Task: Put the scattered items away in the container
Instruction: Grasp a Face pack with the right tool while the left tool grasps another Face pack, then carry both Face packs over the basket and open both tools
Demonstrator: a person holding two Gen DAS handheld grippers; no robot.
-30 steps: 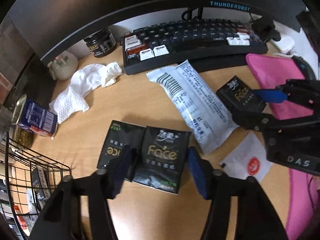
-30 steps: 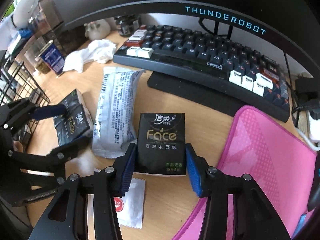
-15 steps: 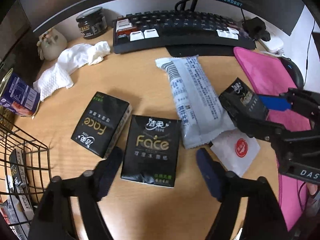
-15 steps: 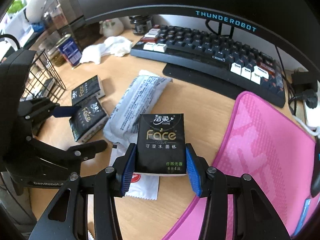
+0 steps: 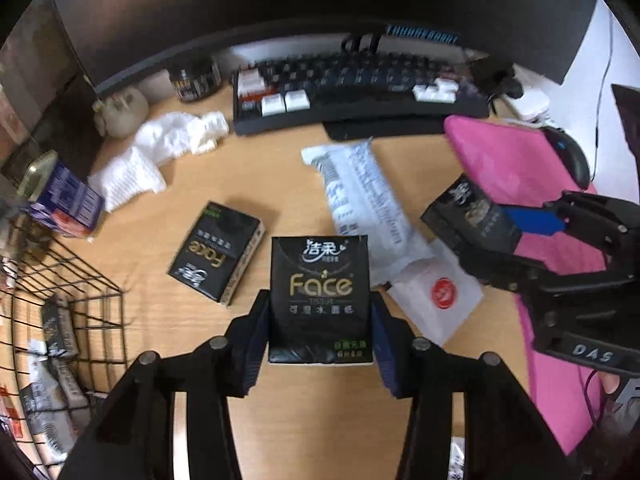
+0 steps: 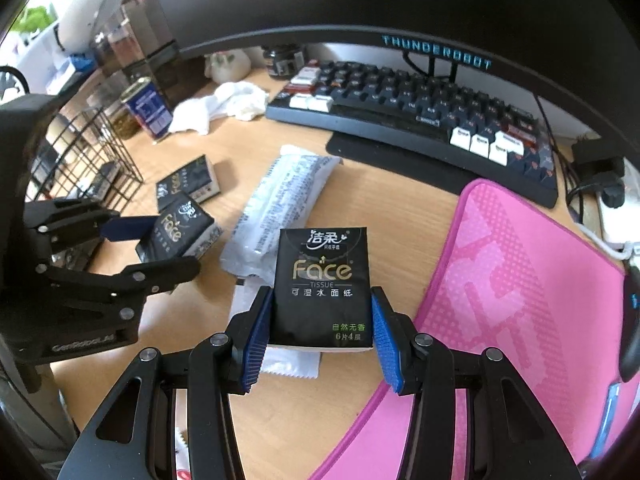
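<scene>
My left gripper (image 5: 320,332) is shut on a black Face tissue pack (image 5: 319,296) and holds it above the wooden desk. My right gripper (image 6: 322,334) is shut on another black Face tissue pack (image 6: 322,280), also lifted; it shows in the left wrist view (image 5: 468,212). A third Face pack (image 5: 216,252) lies on the desk to the left. A long white wrapped packet (image 5: 364,204) and a small white sachet with a red mark (image 5: 436,296) lie in the middle. The black wire basket (image 5: 60,304) at the left holds several packs.
A dark keyboard (image 5: 352,92) and monitor stand at the back. A crumpled white cloth (image 5: 160,152), a blue tin (image 5: 60,196) and a dark jar (image 5: 196,80) sit at the back left. A pink mat (image 6: 520,300) covers the right side.
My left gripper has closed on the Face pack and lifted it. My right gripper has risen further with its pack. Both views have pulled back from the desk.
</scene>
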